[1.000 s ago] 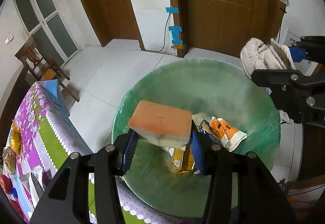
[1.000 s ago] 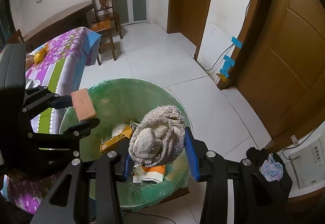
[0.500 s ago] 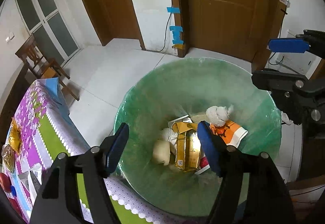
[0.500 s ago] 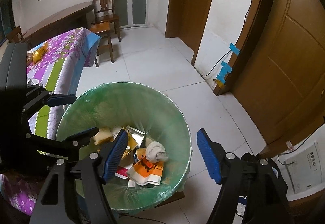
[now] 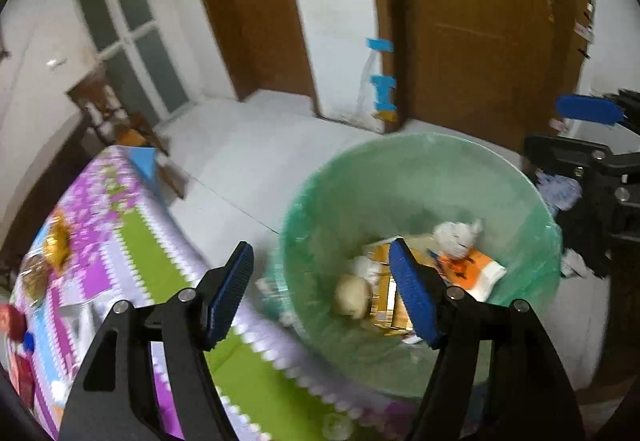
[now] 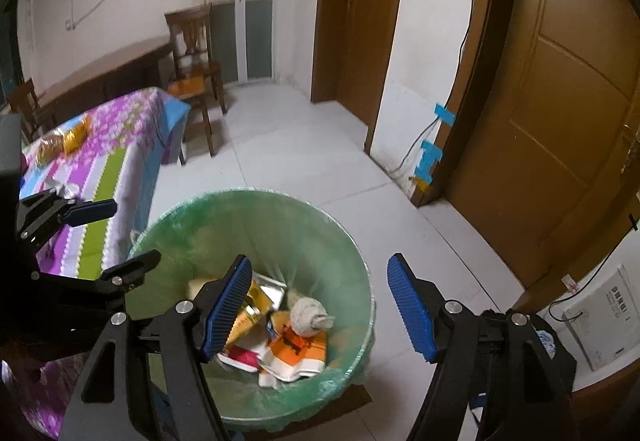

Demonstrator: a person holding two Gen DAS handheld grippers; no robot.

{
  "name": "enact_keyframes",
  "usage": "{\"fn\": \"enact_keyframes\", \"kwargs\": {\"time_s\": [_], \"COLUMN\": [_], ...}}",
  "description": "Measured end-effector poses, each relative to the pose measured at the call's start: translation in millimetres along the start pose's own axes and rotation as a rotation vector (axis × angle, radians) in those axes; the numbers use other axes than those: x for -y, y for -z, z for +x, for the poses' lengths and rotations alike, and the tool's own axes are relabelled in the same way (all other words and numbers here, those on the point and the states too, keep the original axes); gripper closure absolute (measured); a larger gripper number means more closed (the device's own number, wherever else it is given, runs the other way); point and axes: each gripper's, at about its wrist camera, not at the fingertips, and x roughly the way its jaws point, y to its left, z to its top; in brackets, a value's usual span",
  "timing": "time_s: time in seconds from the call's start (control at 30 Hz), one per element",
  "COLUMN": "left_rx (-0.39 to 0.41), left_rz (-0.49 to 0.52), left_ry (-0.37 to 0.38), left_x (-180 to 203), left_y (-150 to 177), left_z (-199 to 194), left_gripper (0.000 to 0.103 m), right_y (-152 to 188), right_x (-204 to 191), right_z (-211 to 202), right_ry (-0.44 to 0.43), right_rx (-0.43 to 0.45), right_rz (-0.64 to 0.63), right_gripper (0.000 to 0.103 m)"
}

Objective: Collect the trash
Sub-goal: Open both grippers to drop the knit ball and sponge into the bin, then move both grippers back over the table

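A green-lined trash bin (image 5: 360,193) (image 6: 256,197) stands on the floor beside the table. Inside it lie a knitted cloth ball (image 5: 456,235) (image 6: 308,315), a pale sponge (image 5: 352,295), gold packets (image 6: 248,313) and an orange-and-white wrapper (image 5: 468,269) (image 6: 296,351). My left gripper (image 5: 320,245) hovers over the bin's left rim, its jaws opening with nothing between them. Above the bin's right side, my right gripper (image 6: 319,259) stands open and empty. Each gripper shows at the edge of the other's view.
A table with a purple, green and blue flowered cloth (image 5: 120,241) (image 6: 112,129) sits left of the bin, carrying gold wrappers (image 6: 76,133). A wooden chair (image 6: 192,73) stands behind it. Brown doors and a taped cable (image 6: 432,157) line the wall. White tiled floor lies around.
Both grippers opened: the sponge dropped from the left one and the cloth ball from the right one into the bin. The left gripper then swung left toward the table.
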Motion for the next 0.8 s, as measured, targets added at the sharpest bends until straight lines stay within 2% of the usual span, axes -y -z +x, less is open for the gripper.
{"fn": "enact_keyframes", "kwargs": {"time_s": [0.1, 0.17, 0.27, 0.37, 0.53, 0.67, 0.8], "left_rx": [0.036, 0.053, 0.083, 0.101, 0.146, 0.184, 0.176], "left_rz": [-0.033, -0.053, -0.098, -0.135, -0.181, -0.225, -0.293], "left_ry": [-0.078, -0.103, -0.124, -0.103, -0.102, -0.154, -0.217], "left_x": [-11.3, -18.9, -34.4, -52.8, -85.2, -123.1, -172.3], "left_y": [6.8, 11.7, 18.9, 27.2, 47.0, 67.2, 89.8], "left_z": [-8.9, -16.4, -33.0, -52.3, -88.4, -114.4, -129.0], "left_gripper": [0.031, 0.031, 0.031, 0.03, 0.028, 0.025, 0.024], "right_y": [3.8, 7.3, 11.2, 15.9, 20.0, 18.2, 14.4], "right_x": [-7.0, -16.5, -33.2, -49.0, -80.6, -115.2, -151.2], "right_z": [-7.2, -14.8, -25.6, -31.6, -27.3, -22.5, -19.7], "right_ry": [-0.023, -0.024, -0.018, -0.039, -0.12, -0.198, -0.261], "right_rx": [0.04, 0.087, 0.154, 0.186, 0.17, 0.154, 0.142], "right_rz": [0.049, 0.068, 0.072, 0.079, 0.091, 0.079, 0.036], "right_gripper": [0.032, 0.032, 0.032, 0.032, 0.032, 0.032, 0.032]}}
